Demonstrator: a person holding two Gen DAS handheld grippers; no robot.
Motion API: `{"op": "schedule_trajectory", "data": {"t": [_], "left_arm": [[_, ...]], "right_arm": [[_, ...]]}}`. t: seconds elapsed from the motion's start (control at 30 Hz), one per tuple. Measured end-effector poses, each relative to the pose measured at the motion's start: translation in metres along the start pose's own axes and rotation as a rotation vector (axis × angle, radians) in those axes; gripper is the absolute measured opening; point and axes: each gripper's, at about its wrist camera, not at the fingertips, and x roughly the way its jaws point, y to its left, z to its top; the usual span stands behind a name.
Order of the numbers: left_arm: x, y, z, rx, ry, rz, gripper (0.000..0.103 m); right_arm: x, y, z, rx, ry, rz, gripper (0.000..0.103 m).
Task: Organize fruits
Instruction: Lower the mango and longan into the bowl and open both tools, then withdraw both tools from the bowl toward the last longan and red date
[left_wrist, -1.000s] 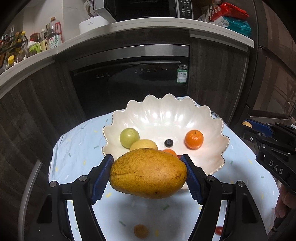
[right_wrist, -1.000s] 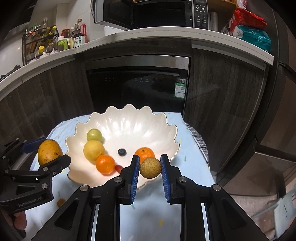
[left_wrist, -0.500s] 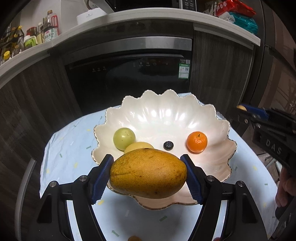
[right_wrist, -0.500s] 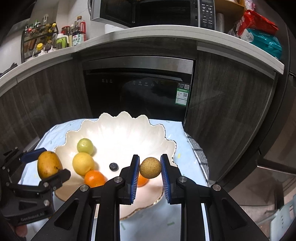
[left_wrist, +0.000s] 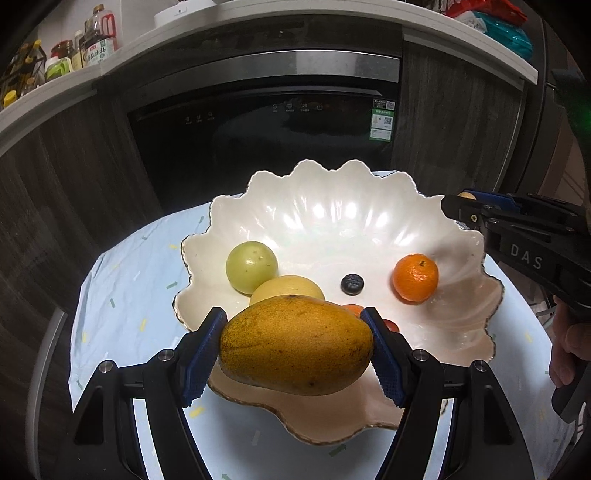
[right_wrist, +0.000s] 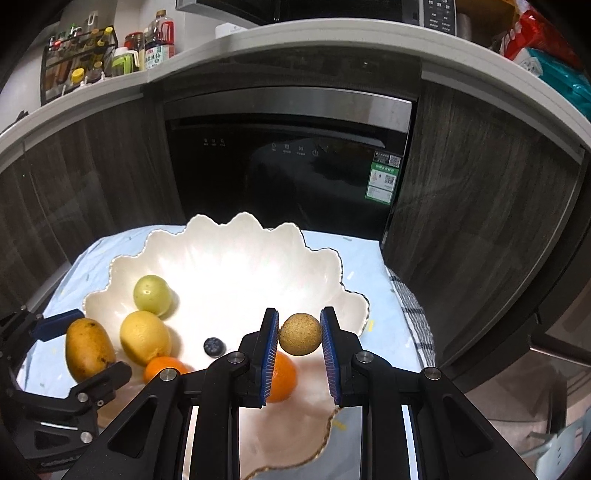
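My left gripper (left_wrist: 295, 350) is shut on a yellow-orange mango (left_wrist: 295, 343) and holds it over the near rim of a white scalloped bowl (left_wrist: 332, 206). The bowl holds a green fruit (left_wrist: 251, 266), a yellow lemon (left_wrist: 286, 288), a blueberry (left_wrist: 352, 284) and an orange mandarin (left_wrist: 415, 277). My right gripper (right_wrist: 299, 334) is shut on a small brown round fruit (right_wrist: 299, 334) above the bowl's (right_wrist: 240, 236) right side. The mango (right_wrist: 88, 349) and left gripper show at the left of the right wrist view.
The bowl sits on a small table with a pale blue cloth (left_wrist: 122, 280). A dark oven front (left_wrist: 266, 129) and wooden cabinets stand behind. A checked towel (right_wrist: 417, 317) hangs at the table's right edge. Bottles (right_wrist: 110, 55) stand on the counter above.
Both grippers have moved forward over the bowl with their fruits still held. The bowl now lies closer and lower in both views.
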Motion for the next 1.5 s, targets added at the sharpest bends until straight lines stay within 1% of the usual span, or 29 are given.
{"op": "schedule_trajectory", "data": {"t": [0.37, 0.43, 0.47, 0.5, 0.53, 0.57, 0.6, 0.67, 0.77, 0.97, 1.17, 1.5], "left_arm": [[0.015, 0.001, 0.001, -0.006, 0.038, -0.004, 0.074], [0.015, 0.001, 0.0, -0.009, 0.033, 0.001, 0.074], [0.013, 0.001, 0.0, -0.005, 0.025, 0.007, 0.075], [0.012, 0.001, 0.001, -0.001, 0.02, 0.013, 0.08], [0.011, 0.001, 0.001, -0.001, 0.017, 0.017, 0.086], [0.01, 0.002, 0.001, -0.004, 0.014, 0.02, 0.087], [0.01, 0.003, 0.002, -0.008, 0.013, 0.024, 0.087], [0.009, 0.005, 0.002, -0.013, 0.017, 0.031, 0.089], [0.005, 0.008, 0.003, -0.021, 0.005, 0.043, 0.096], [-0.006, 0.012, 0.004, -0.037, -0.011, 0.055, 0.103], [-0.019, 0.014, 0.0, -0.043, -0.002, 0.062, 0.103], [-0.051, 0.014, -0.006, -0.02, -0.031, 0.085, 0.103]], "right_arm": [[0.027, -0.002, 0.003, -0.004, 0.056, 0.003, 0.025], [0.028, -0.001, 0.004, -0.005, 0.058, 0.003, 0.027], [0.027, 0.0, 0.004, -0.007, 0.057, 0.001, 0.035], [0.027, 0.0, 0.004, -0.008, 0.056, -0.004, 0.041], [0.026, 0.0, 0.005, -0.004, 0.055, -0.013, 0.053], [0.024, 0.0, 0.005, 0.001, 0.049, -0.012, 0.06], [0.022, 0.0, 0.005, 0.006, 0.038, -0.013, 0.063], [0.018, 0.0, 0.006, 0.007, 0.025, -0.019, 0.074], [0.01, 0.003, 0.007, -0.001, -0.005, -0.031, 0.084], [-0.004, 0.006, 0.009, 0.001, -0.027, -0.027, 0.085], [-0.021, 0.01, 0.006, 0.009, -0.044, -0.029, 0.085], [-0.053, 0.017, -0.007, 0.025, -0.053, -0.023, 0.085]]}}
